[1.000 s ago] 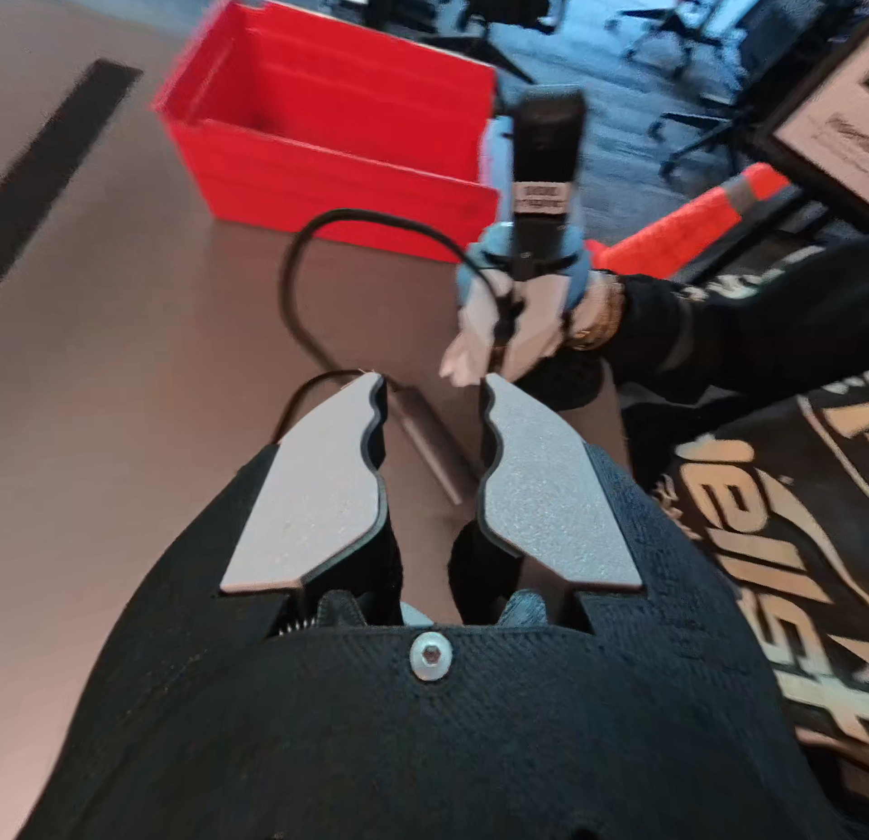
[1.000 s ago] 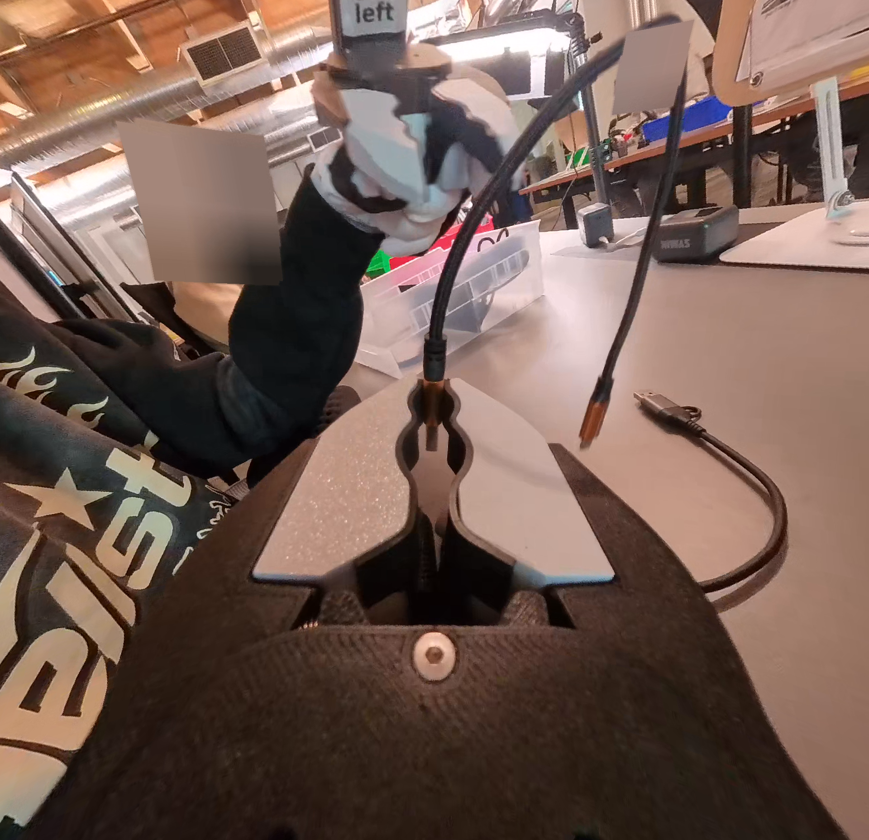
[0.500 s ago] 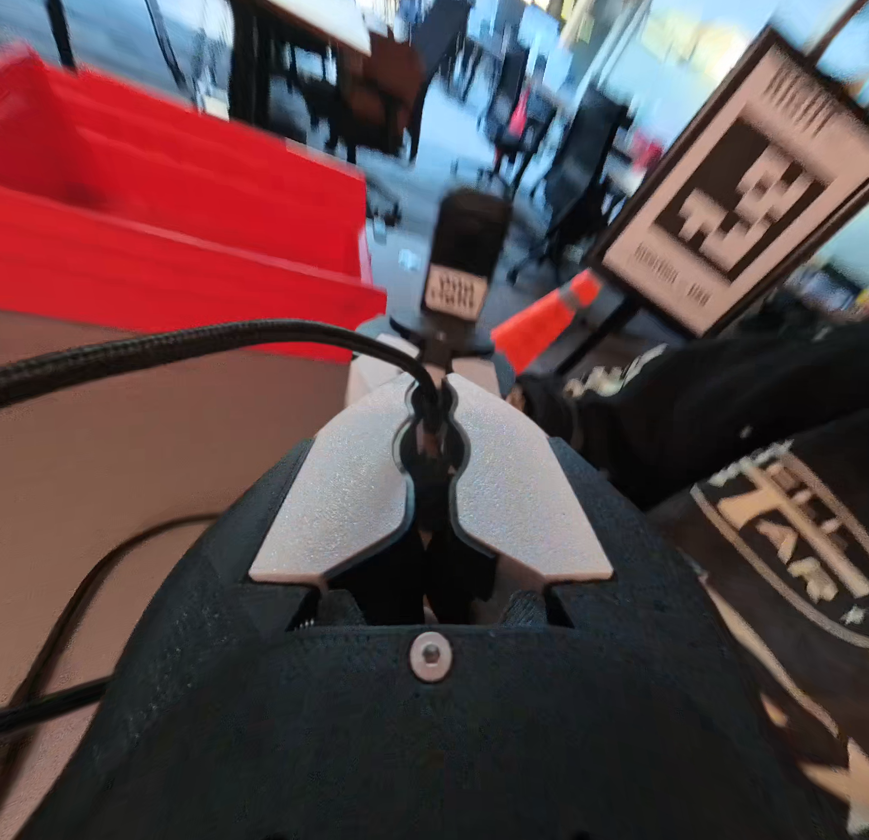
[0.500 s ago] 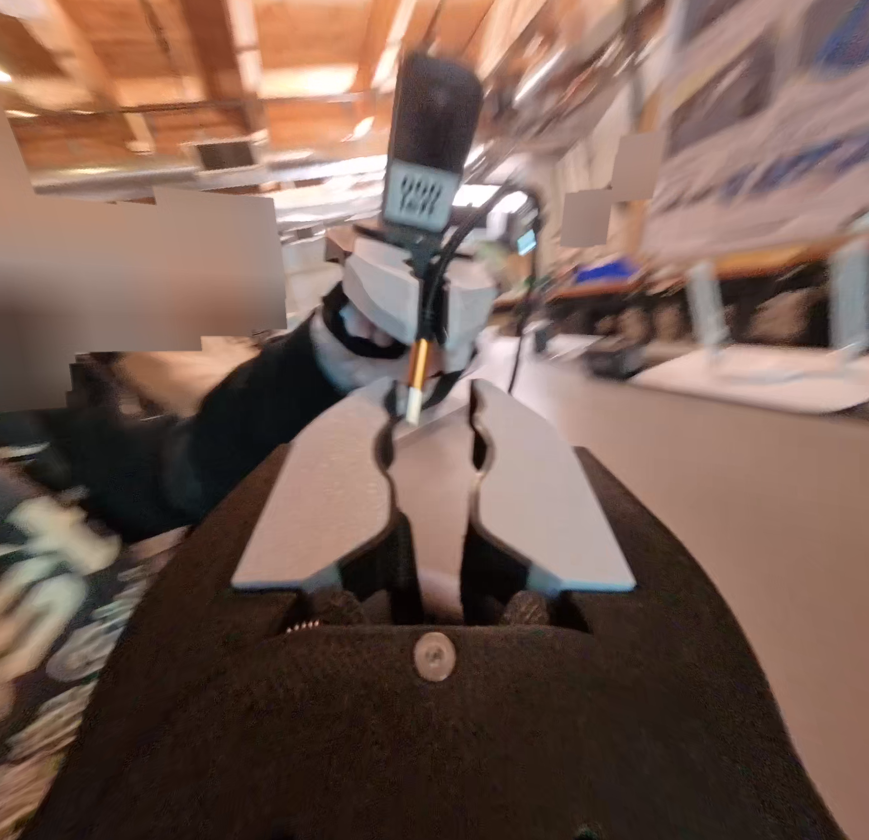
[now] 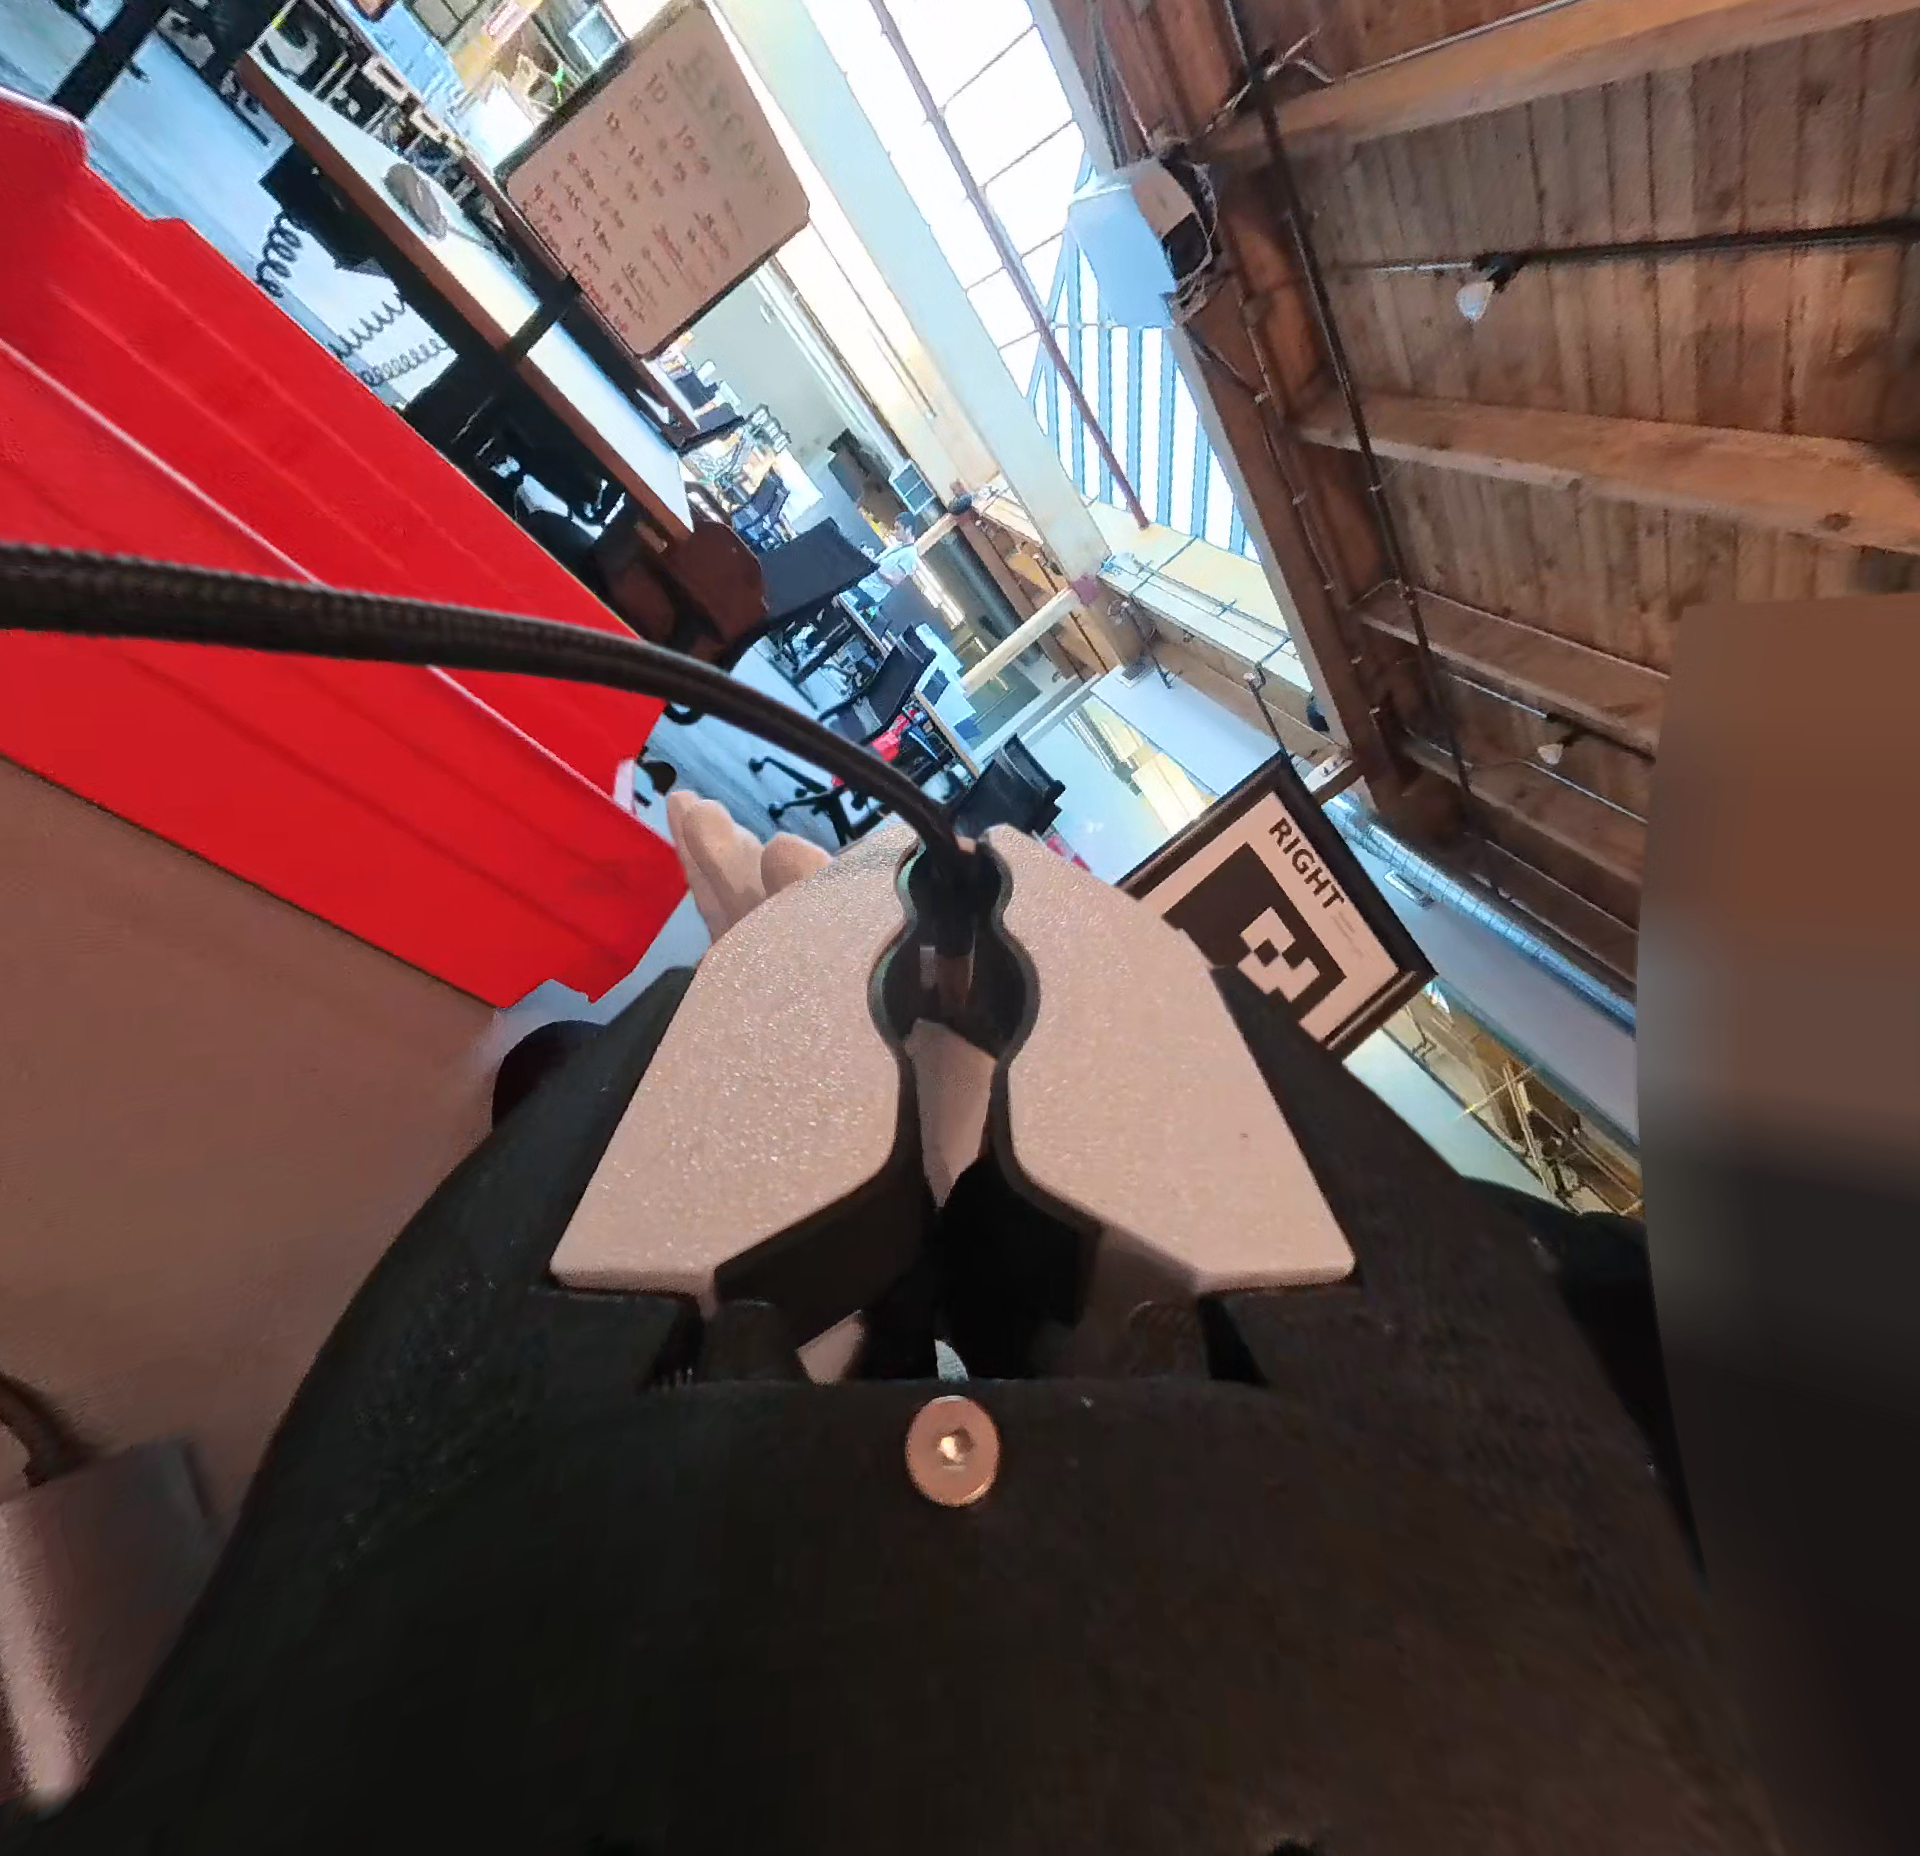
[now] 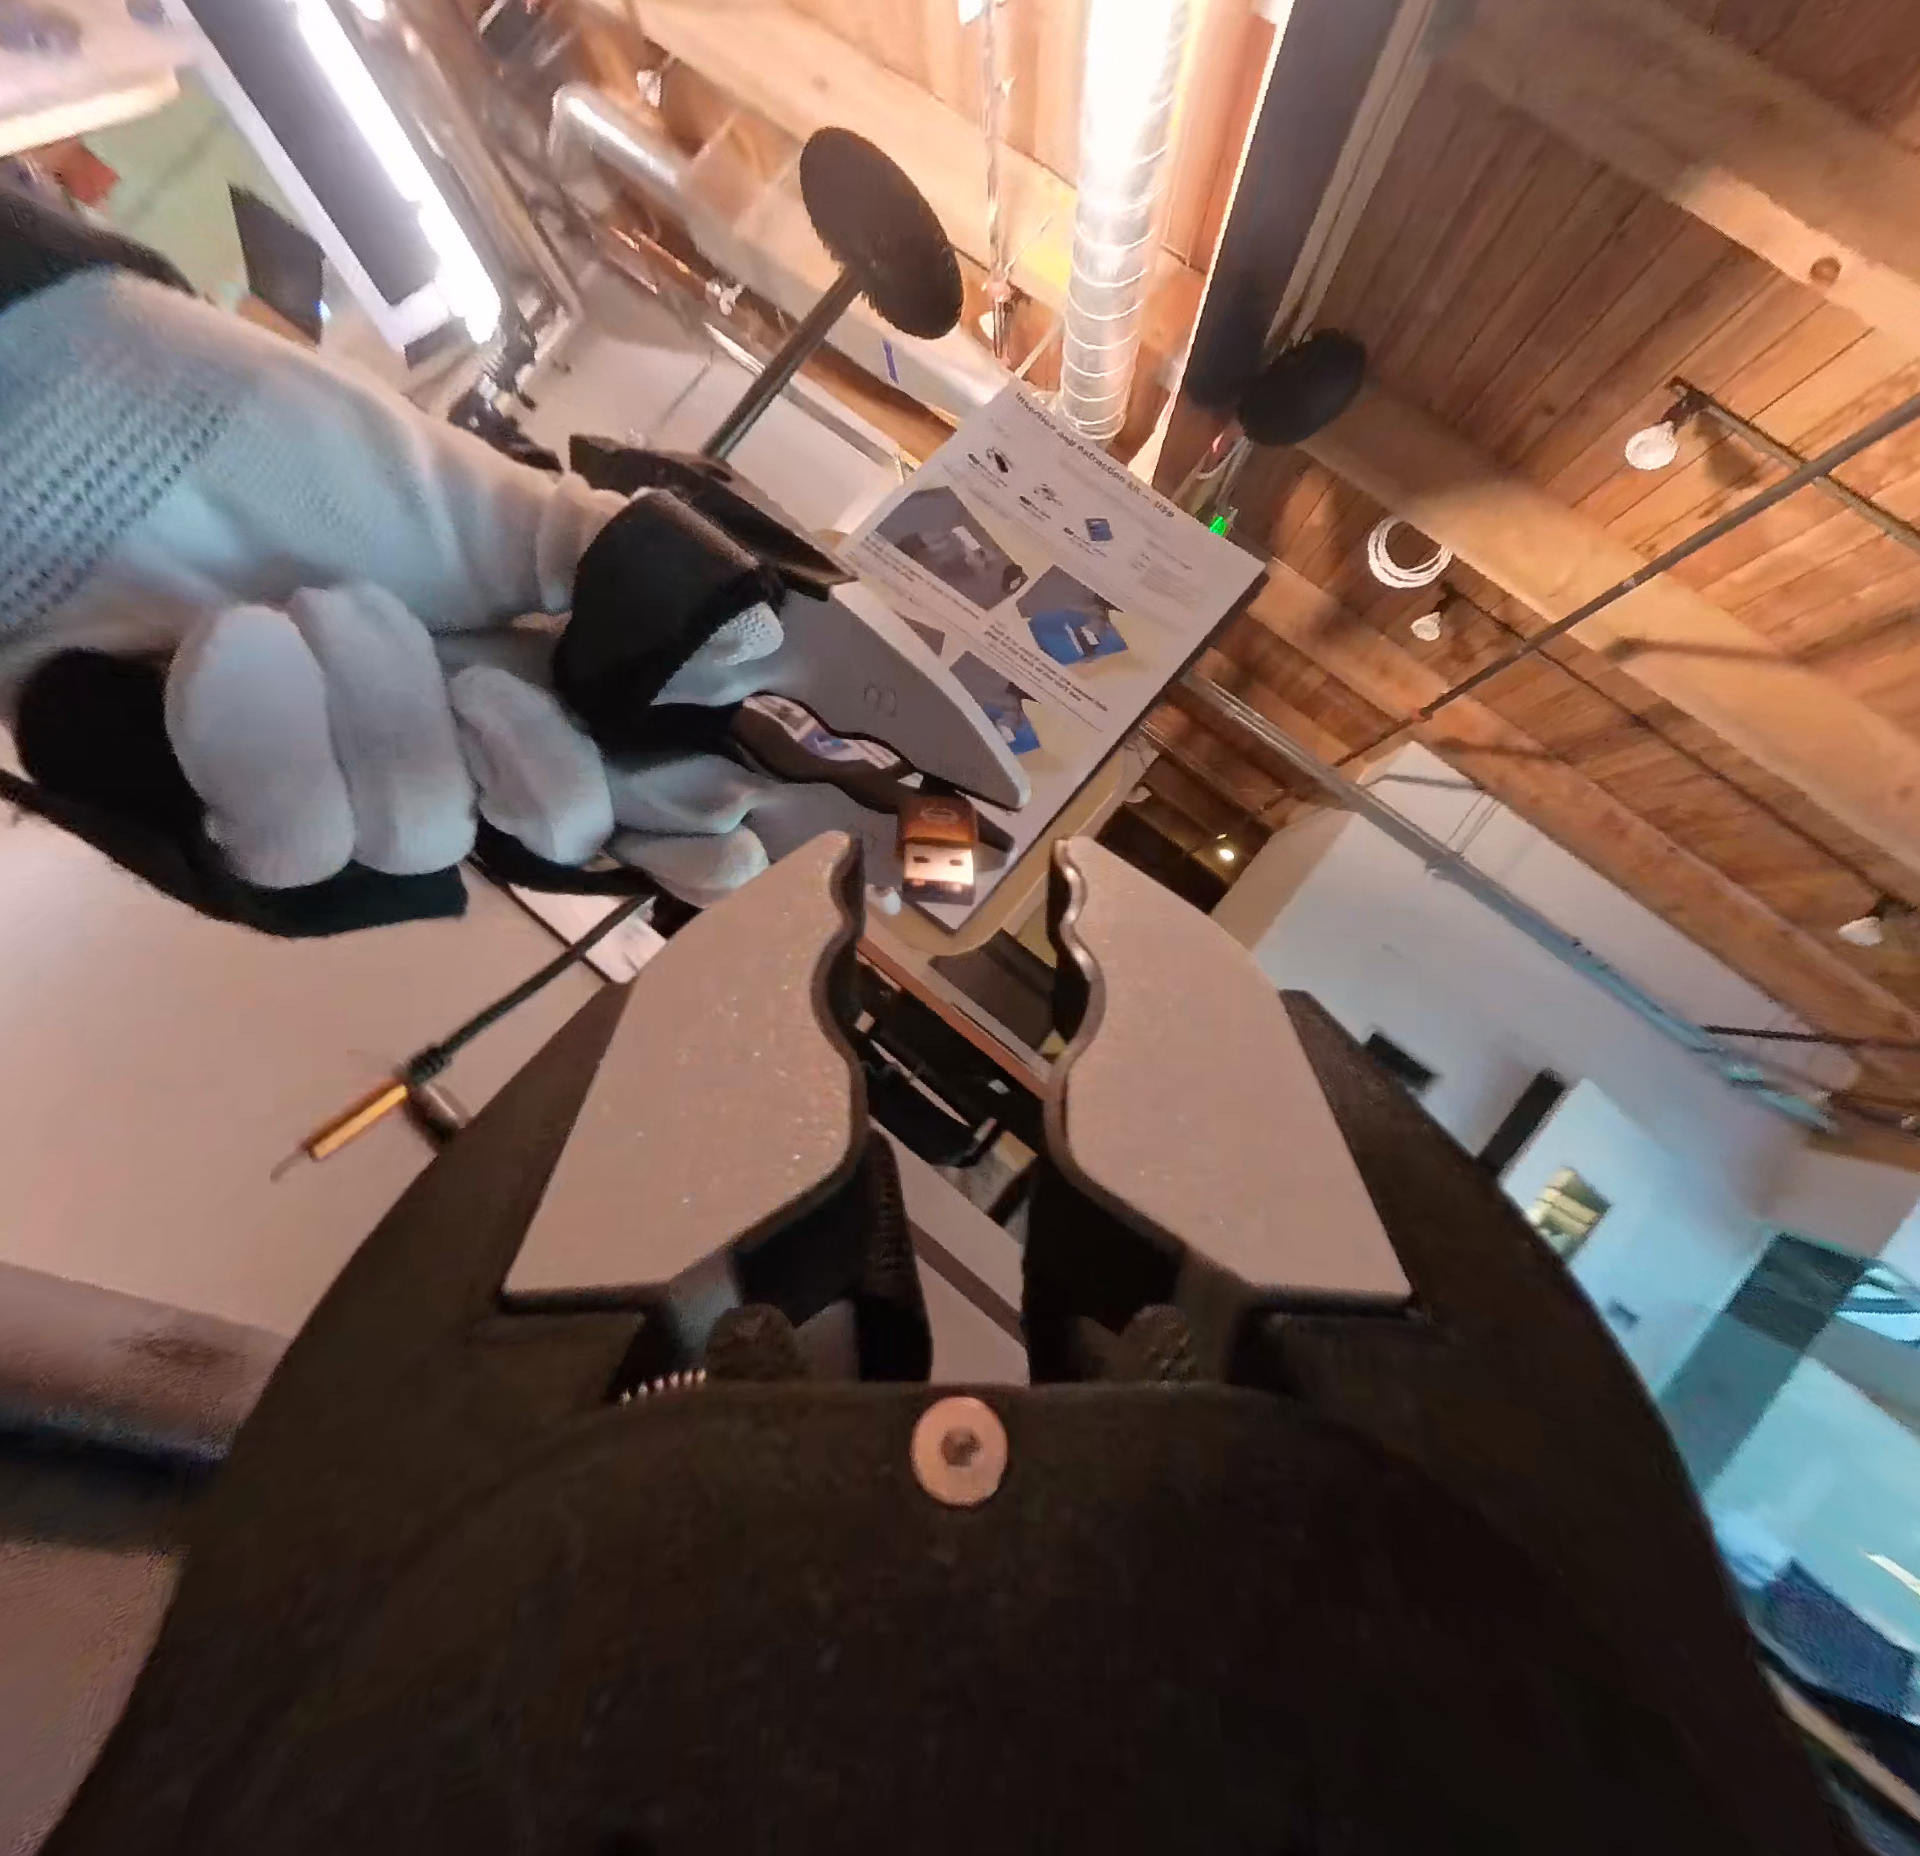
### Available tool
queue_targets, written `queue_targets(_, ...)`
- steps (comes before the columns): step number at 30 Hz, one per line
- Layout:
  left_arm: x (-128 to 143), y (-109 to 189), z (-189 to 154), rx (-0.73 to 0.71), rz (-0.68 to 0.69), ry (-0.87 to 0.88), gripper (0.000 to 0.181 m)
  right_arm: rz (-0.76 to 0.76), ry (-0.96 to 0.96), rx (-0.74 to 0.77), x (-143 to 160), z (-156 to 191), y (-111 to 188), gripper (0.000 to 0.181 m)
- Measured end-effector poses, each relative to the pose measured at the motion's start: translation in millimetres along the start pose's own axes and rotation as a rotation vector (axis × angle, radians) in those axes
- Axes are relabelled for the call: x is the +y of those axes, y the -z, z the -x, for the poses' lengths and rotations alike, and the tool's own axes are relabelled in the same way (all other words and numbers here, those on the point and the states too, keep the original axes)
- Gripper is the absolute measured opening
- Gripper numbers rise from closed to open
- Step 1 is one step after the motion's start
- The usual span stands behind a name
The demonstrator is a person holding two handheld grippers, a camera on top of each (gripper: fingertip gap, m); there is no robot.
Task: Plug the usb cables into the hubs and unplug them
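Observation:
My left gripper (image 5: 951, 866) is shut on a black braided usb cable (image 5: 416, 627) just behind its plug; the cable runs off to the left. In the right wrist view the cable's bronze usb plug (image 6: 935, 840) sticks out from the left gripper's grey finger (image 6: 904, 705), held by a white-gloved hand (image 6: 312, 663). My right gripper (image 6: 956, 861) is open, with the plug just beyond its tips and nothing in it. A second gold plug (image 6: 353, 1131) with its thin cable shows over the table (image 6: 156, 1027). A grey block, perhaps a hub (image 5: 94, 1536), sits at the lower left.
A red bin (image 5: 260, 580) stands on the table (image 5: 208, 1079) to the left. A marker board on the right gripper (image 5: 1278, 933) shows past my left fingers. A picture card on a stand (image 6: 1060, 611) stands behind the plug. Both views tilt up toward the wooden ceiling. Both grippers' tips are close together, under 4 cm apart.
The cable passed from right to left: my left gripper shut on it and my right gripper opened and let go. Both grippers have tilted upward.

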State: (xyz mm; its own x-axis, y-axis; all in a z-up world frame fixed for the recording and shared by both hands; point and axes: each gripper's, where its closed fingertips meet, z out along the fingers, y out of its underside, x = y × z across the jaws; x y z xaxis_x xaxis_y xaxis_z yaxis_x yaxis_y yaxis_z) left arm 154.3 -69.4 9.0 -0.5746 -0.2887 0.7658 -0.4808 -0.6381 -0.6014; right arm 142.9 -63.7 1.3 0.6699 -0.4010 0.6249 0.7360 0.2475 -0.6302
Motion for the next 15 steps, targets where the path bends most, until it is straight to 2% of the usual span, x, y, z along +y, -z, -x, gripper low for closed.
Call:
queue_targets(3,-0.7,1.3,0.2,-0.003,0.004,-0.003,0.006,0.031,0.062,-0.015,2.2,4.6,-0.3,0.014)
queue_targets(7,-0.6,1.7,-0.2,0.013,0.011,-0.003,0.006,0.028,-0.01,-0.038,2.6,4.8,-0.3,0.013)
queue_targets(9,0.7,0.0,-11.8,0.107,0.018,-0.083,0.007,-0.042,-0.171,-0.08,-4.2,3.2,1.5,0.013)
queue_targets(12,-1.7,9.4,-48.3,0.343,-0.025,-0.35,0.032,-0.191,-0.593,-0.306,-16.6,12.4,6.2,0.013)
queue_targets(13,5.4,13.6,-52.7,0.365,0.012,-0.467,0.039,-0.237,-0.737,-0.391,-21.8,14.4,8.3,0.013)
queue_targets(15,22.9,21.2,-46.1,0.317,0.152,-0.687,0.049,-0.275,-0.931,-0.489,-25.9,14.5,11.0,0.013)
